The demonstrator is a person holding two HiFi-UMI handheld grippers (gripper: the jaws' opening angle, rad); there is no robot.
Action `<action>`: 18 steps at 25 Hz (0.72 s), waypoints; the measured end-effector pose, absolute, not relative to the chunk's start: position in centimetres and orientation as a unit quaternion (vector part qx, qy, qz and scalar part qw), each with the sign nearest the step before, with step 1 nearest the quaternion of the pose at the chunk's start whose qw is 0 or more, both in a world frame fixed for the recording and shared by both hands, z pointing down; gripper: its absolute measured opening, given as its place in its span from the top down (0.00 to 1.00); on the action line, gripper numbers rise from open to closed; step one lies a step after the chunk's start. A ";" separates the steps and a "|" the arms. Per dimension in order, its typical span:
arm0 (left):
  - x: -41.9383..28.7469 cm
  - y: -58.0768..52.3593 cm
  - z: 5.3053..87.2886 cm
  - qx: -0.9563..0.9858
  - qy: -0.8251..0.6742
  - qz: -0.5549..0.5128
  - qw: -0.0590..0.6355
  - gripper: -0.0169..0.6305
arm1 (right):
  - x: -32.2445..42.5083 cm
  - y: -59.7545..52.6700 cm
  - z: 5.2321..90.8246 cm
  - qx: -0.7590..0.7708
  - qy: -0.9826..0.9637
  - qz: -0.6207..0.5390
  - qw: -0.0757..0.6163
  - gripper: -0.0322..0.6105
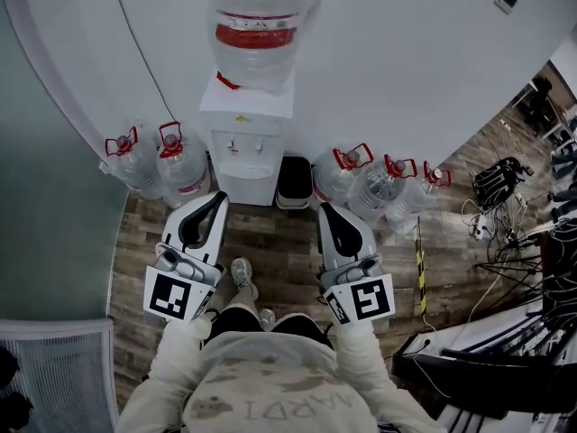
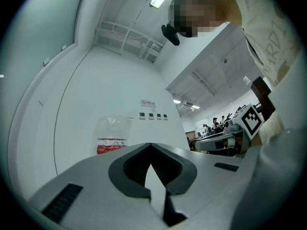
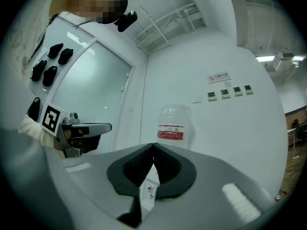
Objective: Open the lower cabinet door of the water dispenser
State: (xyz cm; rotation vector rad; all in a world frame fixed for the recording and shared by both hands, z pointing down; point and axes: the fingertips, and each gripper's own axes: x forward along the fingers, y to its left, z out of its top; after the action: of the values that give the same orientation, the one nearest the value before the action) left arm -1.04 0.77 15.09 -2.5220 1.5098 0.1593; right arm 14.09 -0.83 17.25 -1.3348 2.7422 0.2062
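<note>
The white water dispenser [image 1: 245, 142] stands against the curved white wall with a large clear bottle [image 1: 261, 25] on top. From above, the head view shows only its top and tap recess; the lower cabinet door is not visible. My left gripper [image 1: 219, 197] and right gripper [image 1: 325, 207] are held side by side in front of it, pointing at it and touching nothing. Both are shut and empty. The left gripper view shows the left gripper [image 2: 150, 144] with jaw tips meeting below the bottle [image 2: 111, 135]. Likewise, the right gripper [image 3: 153, 145] is shut, with the bottle [image 3: 173, 123] beyond it.
Spare water jugs [image 1: 183, 165] sit on the floor left of the dispenser, and more jugs [image 1: 388, 188] to its right. A black bin [image 1: 294, 180] stands right beside it. Cables and equipment [image 1: 505, 188] lie at the far right, a mesh chair [image 1: 54, 368] at the lower left.
</note>
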 end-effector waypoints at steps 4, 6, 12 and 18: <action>-1.1 -1.4 14.8 -0.855 0.505 0.059 0.106 0.98 | 14.3 -2.9 17.3 -0.441 0.894 0.068 0.042 0.93; -1.2 -2.6 14.5 -0.855 0.502 0.062 0.115 0.98 | 14.2 -4.1 17.2 -0.443 0.893 0.069 0.042 0.93; -2.1 -6.8 14.2 -0.855 0.503 0.066 0.106 0.98 | 13.5 -8.2 17.1 -0.448 0.890 0.071 0.043 0.93; -3.2 -11.0 14.2 -0.856 0.503 0.056 0.106 0.98 | 12.3 -12.7 17.0 -0.446 0.892 0.070 0.040 0.93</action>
State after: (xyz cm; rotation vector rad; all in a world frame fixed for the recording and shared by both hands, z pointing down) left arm -3.17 -11.01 14.20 -2.5211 1.4817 0.1657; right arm 12.31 -12.68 17.01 -1.3650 2.7314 0.2134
